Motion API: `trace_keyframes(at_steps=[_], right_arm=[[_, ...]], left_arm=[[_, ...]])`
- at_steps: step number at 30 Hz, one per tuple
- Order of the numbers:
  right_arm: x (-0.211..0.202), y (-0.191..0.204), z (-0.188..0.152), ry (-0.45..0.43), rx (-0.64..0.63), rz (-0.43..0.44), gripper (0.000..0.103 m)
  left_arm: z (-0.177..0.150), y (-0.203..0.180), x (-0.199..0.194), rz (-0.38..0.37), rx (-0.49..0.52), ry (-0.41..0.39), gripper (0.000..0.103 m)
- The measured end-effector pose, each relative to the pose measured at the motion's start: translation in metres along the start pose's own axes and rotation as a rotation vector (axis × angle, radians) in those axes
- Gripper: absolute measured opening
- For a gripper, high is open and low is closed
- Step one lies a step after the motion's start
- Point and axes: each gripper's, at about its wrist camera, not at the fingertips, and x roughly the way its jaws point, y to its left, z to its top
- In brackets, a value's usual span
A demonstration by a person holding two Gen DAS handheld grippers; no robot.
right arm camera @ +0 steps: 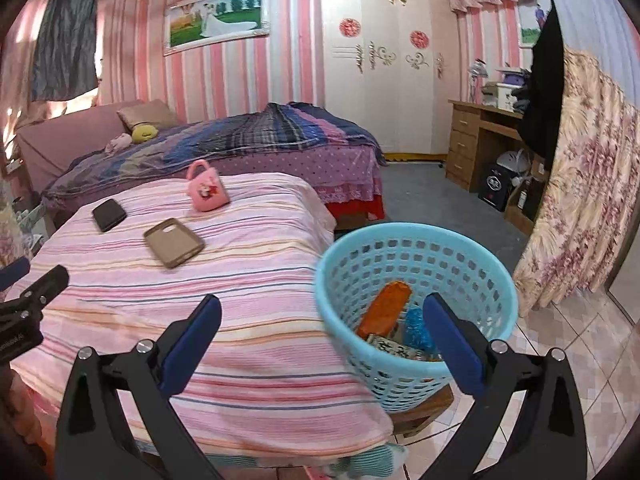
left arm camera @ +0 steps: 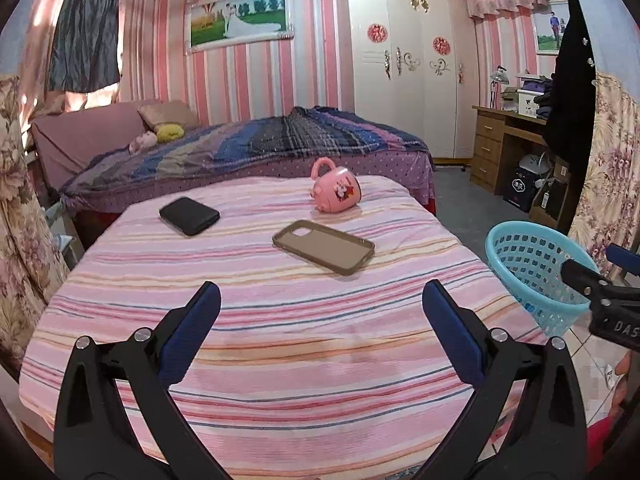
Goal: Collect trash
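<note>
A light blue plastic basket (right arm camera: 416, 256) stands on a low wooden stool right of the striped table; it also shows in the left wrist view (left arm camera: 532, 260). Inside lie an orange wrapper (right arm camera: 386, 308), a blue crumpled piece (right arm camera: 416, 328) and a printed packet (right arm camera: 390, 348). My right gripper (right arm camera: 322, 320) is open and empty, at the basket's near rim. My left gripper (left arm camera: 322, 308) is open and empty above the table's near part. The right gripper's tip shows in the left wrist view (left arm camera: 592, 284).
On the pink striped tablecloth (left arm camera: 280, 320) lie a brown phone case (left arm camera: 324, 246), a black wallet-like case (left arm camera: 189, 216) and a tipped pink mug (left arm camera: 336, 190). A bed (left arm camera: 260, 148) stands behind. A wooden desk (left arm camera: 508, 140) and a floral curtain (right arm camera: 580, 184) are at right.
</note>
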Motion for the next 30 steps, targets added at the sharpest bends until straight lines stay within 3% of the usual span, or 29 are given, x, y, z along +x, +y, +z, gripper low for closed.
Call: trace_keyframes(at_steps=[13, 30], right_arm=[[-0.012, 0.035, 0.001, -0.071, -0.075, 0.011, 0.098], [-0.010, 0.038, 0.011, -0.098, -0.085, 0.012, 0.098]], left_arm=[[0.002, 0.015, 0.004, 0.020, -0.027, -0.009, 0.098], [0.003, 0.015, 0.001, 0.003, -0.037, -0.028, 0.098]])
